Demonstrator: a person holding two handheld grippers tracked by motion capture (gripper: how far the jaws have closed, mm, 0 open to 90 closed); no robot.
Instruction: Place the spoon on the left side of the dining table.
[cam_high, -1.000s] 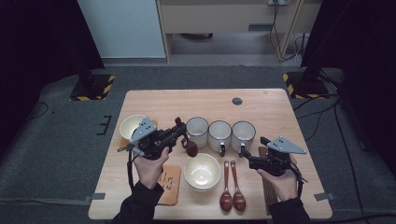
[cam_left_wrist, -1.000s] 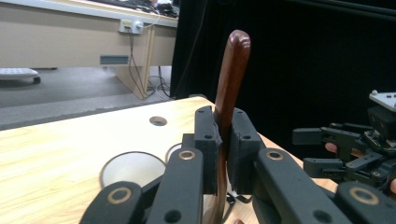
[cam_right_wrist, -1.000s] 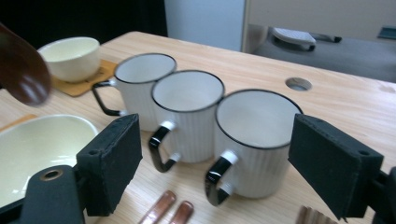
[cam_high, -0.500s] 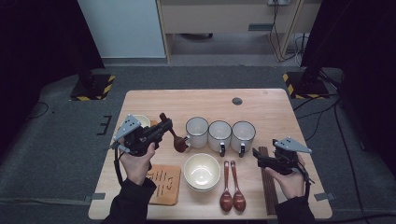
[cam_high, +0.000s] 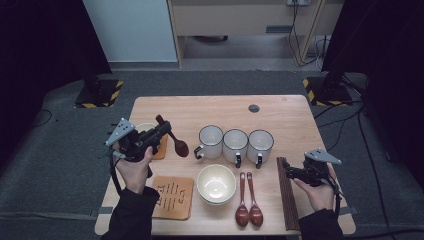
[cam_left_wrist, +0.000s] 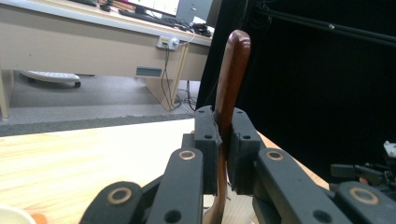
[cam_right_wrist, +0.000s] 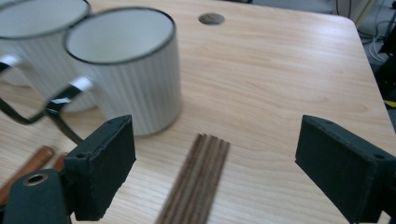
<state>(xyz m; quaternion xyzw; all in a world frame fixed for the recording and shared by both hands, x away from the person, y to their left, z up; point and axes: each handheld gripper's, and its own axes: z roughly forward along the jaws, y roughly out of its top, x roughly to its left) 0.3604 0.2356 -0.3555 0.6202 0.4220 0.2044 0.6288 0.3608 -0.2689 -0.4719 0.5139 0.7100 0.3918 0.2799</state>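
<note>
Sticking up between clamped left gripper (cam_left_wrist: 223, 140) jaws (handle-first): wooden spoon (cam_left_wrist: 229, 74).

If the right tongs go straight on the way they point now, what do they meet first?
Probably the dark ribbed wooden strip, lying on the table between the open right tongs. Beyond it stands the nearest white ribbed mug with black rim, slightly to one side; depth is unclear.

Beyond the left jaws, a long beige desk (cam_left_wrist: 93, 42) with a power socket (cam_left_wrist: 168, 43) – grey carpet (cam_left_wrist: 84, 109) beneath. Dark curtains (cam_left_wrist: 327, 93) hang right of them. Ahead of the right jaws – pale wooden tabletop (cam_right_wrist: 280, 79).
</note>
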